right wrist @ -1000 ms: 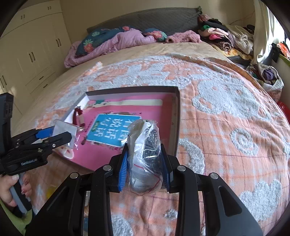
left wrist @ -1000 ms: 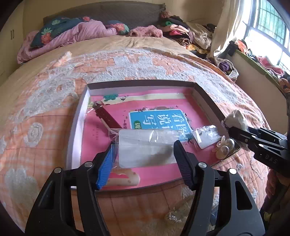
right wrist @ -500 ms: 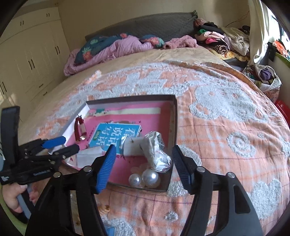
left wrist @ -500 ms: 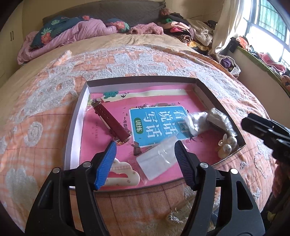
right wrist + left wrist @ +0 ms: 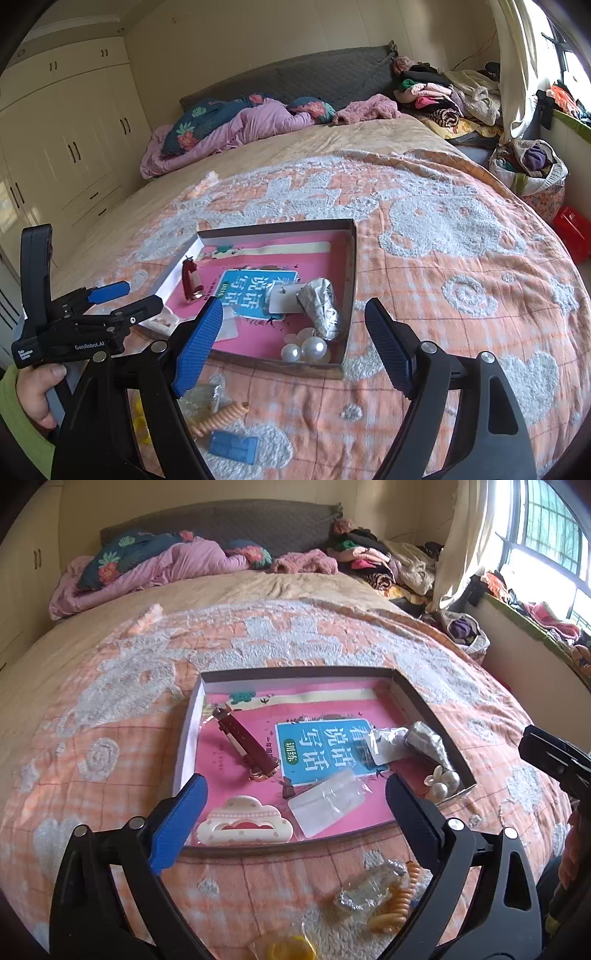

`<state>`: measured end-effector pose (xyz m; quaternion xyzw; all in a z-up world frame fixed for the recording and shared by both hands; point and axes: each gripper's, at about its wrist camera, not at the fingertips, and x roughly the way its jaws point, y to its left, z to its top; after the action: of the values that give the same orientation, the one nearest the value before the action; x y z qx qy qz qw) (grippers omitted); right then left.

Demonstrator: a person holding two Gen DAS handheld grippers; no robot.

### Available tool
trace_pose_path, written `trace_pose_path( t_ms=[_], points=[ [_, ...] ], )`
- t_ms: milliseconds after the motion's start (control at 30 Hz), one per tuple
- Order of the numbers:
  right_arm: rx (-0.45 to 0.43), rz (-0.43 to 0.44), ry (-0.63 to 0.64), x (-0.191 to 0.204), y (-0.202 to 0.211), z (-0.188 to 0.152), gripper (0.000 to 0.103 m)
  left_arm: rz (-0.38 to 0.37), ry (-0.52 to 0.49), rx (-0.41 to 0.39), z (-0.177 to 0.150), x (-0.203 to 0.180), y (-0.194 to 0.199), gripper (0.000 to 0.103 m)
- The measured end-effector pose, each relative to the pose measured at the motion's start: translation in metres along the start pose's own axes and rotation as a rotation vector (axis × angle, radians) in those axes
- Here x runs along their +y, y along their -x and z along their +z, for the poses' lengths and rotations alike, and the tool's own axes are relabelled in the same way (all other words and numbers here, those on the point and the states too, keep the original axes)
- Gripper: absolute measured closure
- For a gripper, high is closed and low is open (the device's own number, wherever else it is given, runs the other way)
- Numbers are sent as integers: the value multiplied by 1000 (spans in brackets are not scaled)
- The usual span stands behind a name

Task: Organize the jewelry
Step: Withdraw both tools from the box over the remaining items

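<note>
Left wrist view: the left claw (image 5: 295,805) hangs released over the near edge of the shallow box (image 5: 432,712) on the bed's orange quilt (image 5: 110,709); its jaws have just been opening, and nothing is pressed between them. Below lies a clear flat bag (image 5: 327,805), with a cloud-shaped hair clip (image 5: 243,825) to its left and a dark red strap (image 5: 245,742) farther in. The right claw (image 5: 295,343) has also just been opening and stands empty; its crumpled silvery bag (image 5: 321,306) rests in the box's right side, pearl earrings (image 5: 306,349) just near of it. More small items lie on the quilt near the box.
</note>
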<state>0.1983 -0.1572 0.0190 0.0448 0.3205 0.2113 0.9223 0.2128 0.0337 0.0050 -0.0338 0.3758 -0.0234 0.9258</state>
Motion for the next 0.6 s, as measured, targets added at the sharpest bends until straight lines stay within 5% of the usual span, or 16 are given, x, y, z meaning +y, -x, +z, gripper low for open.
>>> trace_pose_path(
  t_ms=[600],
  points=[
    [-20,35,45,25,40,-15,25,7,-19,-51,-10,-9,40,10]
  ],
)
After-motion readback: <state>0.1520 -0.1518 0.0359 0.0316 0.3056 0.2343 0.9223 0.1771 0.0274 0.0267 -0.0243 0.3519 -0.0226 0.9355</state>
